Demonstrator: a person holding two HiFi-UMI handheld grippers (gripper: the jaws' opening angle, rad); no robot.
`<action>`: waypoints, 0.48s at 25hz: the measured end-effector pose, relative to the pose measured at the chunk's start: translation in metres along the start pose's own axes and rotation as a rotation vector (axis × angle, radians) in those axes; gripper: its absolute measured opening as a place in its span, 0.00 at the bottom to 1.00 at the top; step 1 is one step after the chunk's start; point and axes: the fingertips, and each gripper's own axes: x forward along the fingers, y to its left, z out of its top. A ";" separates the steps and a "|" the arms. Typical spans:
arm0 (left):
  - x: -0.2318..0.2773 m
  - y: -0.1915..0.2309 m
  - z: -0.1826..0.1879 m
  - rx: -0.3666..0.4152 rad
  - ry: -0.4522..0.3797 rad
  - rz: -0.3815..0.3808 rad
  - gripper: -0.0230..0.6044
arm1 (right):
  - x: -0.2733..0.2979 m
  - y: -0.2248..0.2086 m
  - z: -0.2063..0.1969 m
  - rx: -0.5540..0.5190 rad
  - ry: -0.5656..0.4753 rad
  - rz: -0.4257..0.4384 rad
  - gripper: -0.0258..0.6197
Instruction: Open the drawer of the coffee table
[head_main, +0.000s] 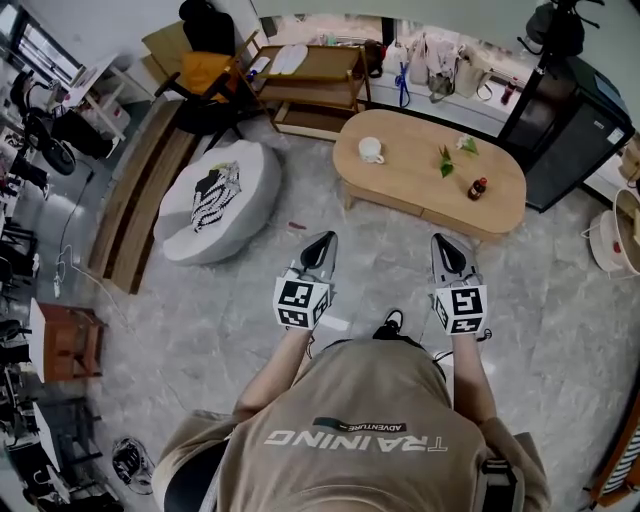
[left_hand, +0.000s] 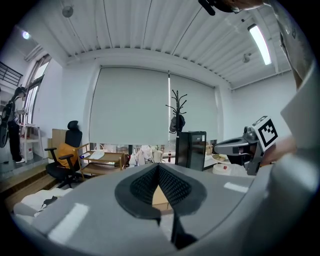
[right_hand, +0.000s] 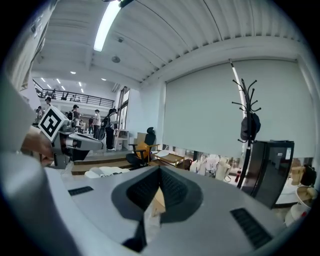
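Observation:
The oval wooden coffee table (head_main: 410, 175) stands on the grey floor ahead of me, in the head view. Its front side (head_main: 455, 218) is flush, with no drawer standing out. My left gripper (head_main: 321, 243) and right gripper (head_main: 449, 247) are held side by side above the floor, both pointing at the table and well short of it. Both are shut with nothing between the jaws. In the left gripper view the pads (left_hand: 170, 186) meet at the left gripper's tip (left_hand: 159, 167), and a sliver of the table's wood (left_hand: 160, 198) shows behind them. The right gripper's pads (right_hand: 172, 189) likewise meet at its tip (right_hand: 160, 170).
On the table stand a white cup (head_main: 371, 150), a green sprig (head_main: 446, 160) and a small red bottle (head_main: 478, 188). A round grey pouf (head_main: 215, 200) sits left of the table. Behind are a wooden trolley (head_main: 310, 85), a black office chair (head_main: 200, 60) and a black cabinet (head_main: 570, 130).

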 end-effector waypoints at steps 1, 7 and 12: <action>0.008 -0.001 0.001 0.000 0.004 0.003 0.05 | 0.003 -0.006 0.000 -0.005 0.001 0.004 0.04; 0.053 -0.025 -0.002 0.012 0.042 -0.017 0.05 | 0.019 -0.039 -0.017 0.041 0.005 0.018 0.04; 0.079 -0.038 0.001 -0.011 0.045 -0.015 0.05 | 0.041 -0.046 -0.014 0.011 -0.011 0.093 0.04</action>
